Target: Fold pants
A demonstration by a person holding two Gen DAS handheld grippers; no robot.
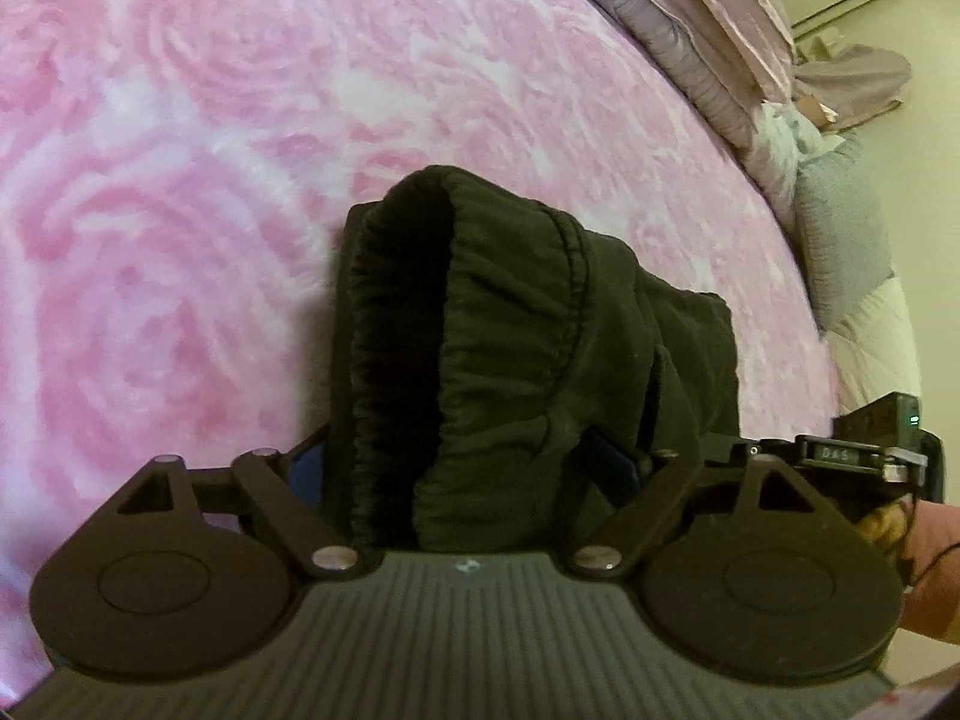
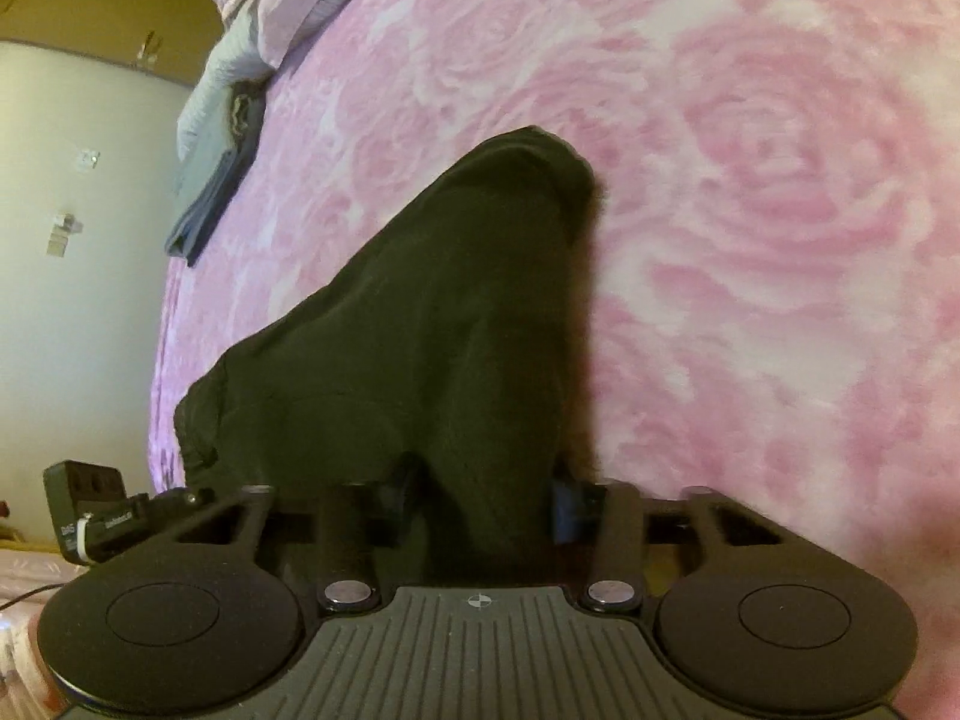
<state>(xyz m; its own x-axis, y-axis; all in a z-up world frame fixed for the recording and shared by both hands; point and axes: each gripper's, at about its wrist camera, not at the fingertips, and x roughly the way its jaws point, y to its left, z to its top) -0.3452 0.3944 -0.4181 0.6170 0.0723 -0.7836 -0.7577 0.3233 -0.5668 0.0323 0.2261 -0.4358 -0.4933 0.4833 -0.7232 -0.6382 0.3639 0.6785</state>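
Black pants (image 1: pixel 510 324), soft, limp and likely light, bunch between both claws, the left gripper (image 1: pixel 474 462) clamped at the elastic waistband, the right gripper (image 2: pixel 480 492) clamped on plain cloth.

Premises: a home bedroom. A bed (image 1: pixel 180 120) carries a pink rose-patterned blanket (image 2: pixel 750 180); lilac and grey bedding (image 1: pixel 708 12) is heaped along its far edge, with plain painted walls (image 2: pixel 72 300) beyond.

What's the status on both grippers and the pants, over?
Left gripper and right gripper both have black pants between the fingers. Pink bedspread underneath. Nothing blocking.
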